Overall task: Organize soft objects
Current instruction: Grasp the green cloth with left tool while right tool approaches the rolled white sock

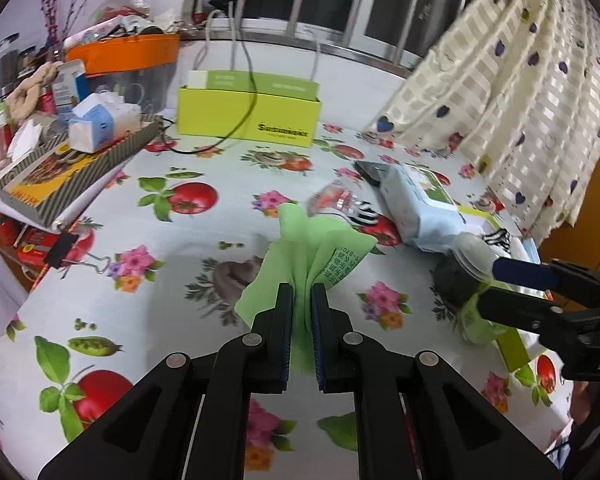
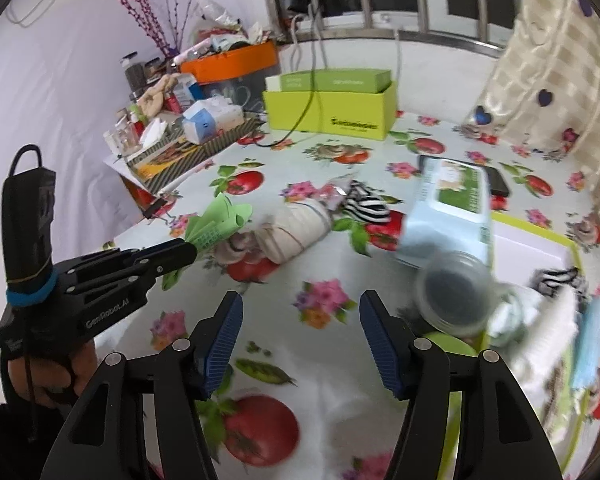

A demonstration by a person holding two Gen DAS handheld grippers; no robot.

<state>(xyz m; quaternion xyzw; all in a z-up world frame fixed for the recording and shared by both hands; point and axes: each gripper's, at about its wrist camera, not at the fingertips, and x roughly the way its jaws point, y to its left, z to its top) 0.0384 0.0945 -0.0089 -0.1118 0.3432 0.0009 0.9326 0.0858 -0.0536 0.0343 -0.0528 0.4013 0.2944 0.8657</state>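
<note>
A light green cloth (image 1: 320, 248) with printed text hangs bunched above the fruit-print tablecloth, and my left gripper (image 1: 302, 292) is shut on it. The right wrist view shows the same cloth (image 2: 220, 224) fanning out of that gripper (image 2: 192, 246) at the left. My right gripper (image 2: 300, 304) stands open low over the tablecloth with nothing between its blue pads. A rolled cream cloth (image 2: 296, 232) and a black-and-white striped sock (image 2: 366, 202) lie ahead of it. A lime-rimmed tray (image 2: 540, 236) at the right holds another striped sock (image 2: 560, 280), white fabric and a blue mask (image 2: 592, 340).
A glass jar (image 2: 456, 300) stands just right of my right gripper, beside a pale blue wipes pack (image 2: 448, 216) and a dark phone (image 2: 500, 184). A lime box (image 2: 332, 108) sits at the back. A cluttered striped tray (image 2: 188, 144) fills the back left. A curtain (image 1: 500, 92) hangs at right.
</note>
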